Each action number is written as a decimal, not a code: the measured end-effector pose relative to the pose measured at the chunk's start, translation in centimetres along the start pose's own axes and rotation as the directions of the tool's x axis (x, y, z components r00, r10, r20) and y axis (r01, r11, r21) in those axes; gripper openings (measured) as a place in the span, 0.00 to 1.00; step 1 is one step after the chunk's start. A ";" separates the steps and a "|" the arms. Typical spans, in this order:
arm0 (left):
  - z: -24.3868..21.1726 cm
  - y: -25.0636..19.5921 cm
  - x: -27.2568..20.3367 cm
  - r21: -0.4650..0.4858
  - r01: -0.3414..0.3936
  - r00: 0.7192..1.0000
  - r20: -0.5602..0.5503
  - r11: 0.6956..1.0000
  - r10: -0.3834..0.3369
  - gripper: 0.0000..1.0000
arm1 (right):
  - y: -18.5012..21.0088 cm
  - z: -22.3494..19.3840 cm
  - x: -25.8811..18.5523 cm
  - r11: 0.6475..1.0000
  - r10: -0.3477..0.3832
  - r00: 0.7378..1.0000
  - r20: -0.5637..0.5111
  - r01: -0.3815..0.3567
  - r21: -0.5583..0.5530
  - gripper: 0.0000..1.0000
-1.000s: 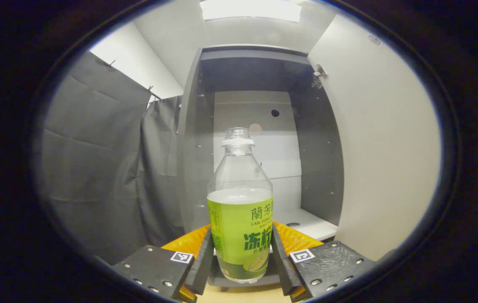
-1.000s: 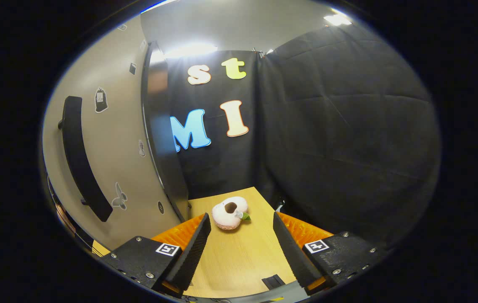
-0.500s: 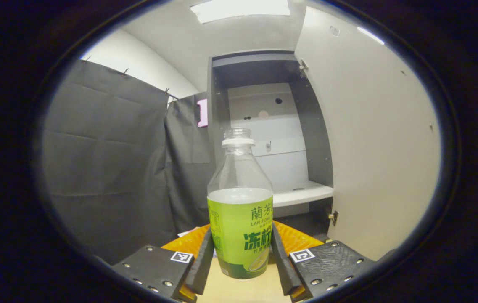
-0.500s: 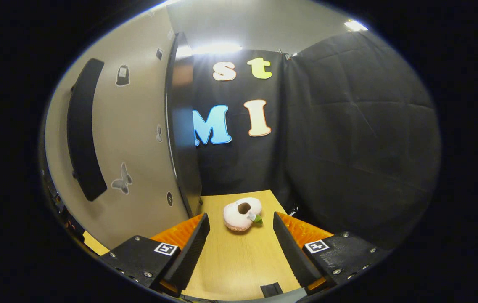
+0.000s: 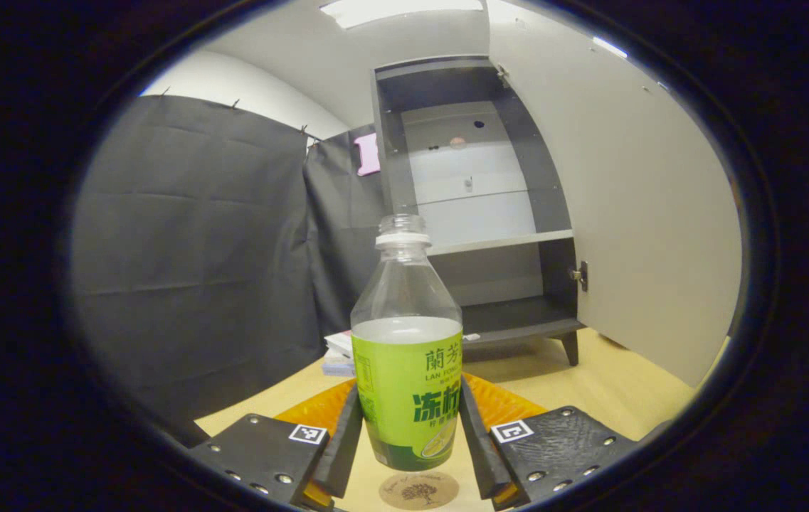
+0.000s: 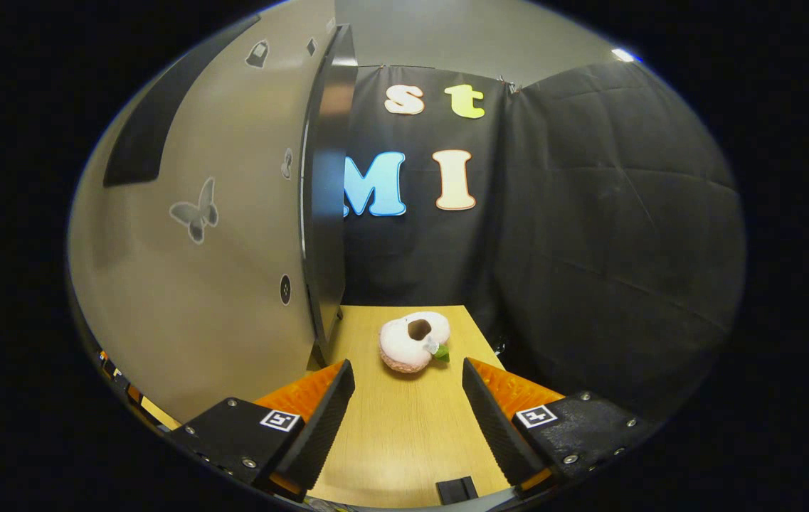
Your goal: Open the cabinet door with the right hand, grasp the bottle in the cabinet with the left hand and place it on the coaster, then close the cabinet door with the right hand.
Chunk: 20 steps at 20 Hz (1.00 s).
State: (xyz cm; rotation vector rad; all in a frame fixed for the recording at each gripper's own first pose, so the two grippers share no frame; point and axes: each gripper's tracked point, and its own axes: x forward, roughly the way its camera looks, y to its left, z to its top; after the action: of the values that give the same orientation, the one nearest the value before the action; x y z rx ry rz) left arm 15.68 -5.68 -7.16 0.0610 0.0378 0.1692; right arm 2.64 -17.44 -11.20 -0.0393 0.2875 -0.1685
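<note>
Here, ribbed claw (image 5: 410,441) clamps clear bottle (image 5: 408,341)

Coaster (image 5: 419,490) partly behind the bottle (image 5: 408,355) — its print too small; door handle (image 6: 151,121) cut off.

One bottle (image 5: 407,355). One coaster (image 5: 419,490). One cabinet (image 5: 472,213) with one open door (image 5: 632,213) and two shelves inside. Two grippers, the left gripper (image 5: 410,444) and the right gripper (image 6: 408,419). One pink plush toy (image 6: 413,341). One small stack of cards (image 5: 339,353). One worktop (image 6: 404,434).
</note>
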 end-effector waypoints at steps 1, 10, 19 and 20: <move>-0.4 0.0 0.2 -0.004 0.000 1.000 0.005 1.000 0.000 0.68 | -0.1 -0.5 0.2 1.000 -0.010 1.000 -0.001 0.010 -0.007 0.94; -3.1 0.1 -0.1 -0.080 -0.052 0.998 0.025 0.995 0.054 0.69 | 1.8 -6.8 1.7 0.993 -0.015 0.995 -0.101 0.003 -0.118 0.94; -2.9 -0.3 0.1 -0.096 -0.027 0.997 0.070 0.995 0.034 0.70 | 3.8 -9.5 0.4 0.995 0.023 0.985 -0.169 -0.040 -0.095 0.95; -3.0 -0.2 0.0 -0.098 -0.029 0.997 0.069 0.995 0.036 0.70 | 3.7 -9.4 0.3 0.995 0.022 0.986 -0.168 -0.038 -0.094 0.95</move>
State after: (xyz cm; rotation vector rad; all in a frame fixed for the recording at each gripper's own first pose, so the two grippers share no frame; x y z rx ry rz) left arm 15.56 -5.68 -10.13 -0.0293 -0.0416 0.2009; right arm 0.85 -13.94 -20.51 -0.1172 0.4631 -0.1282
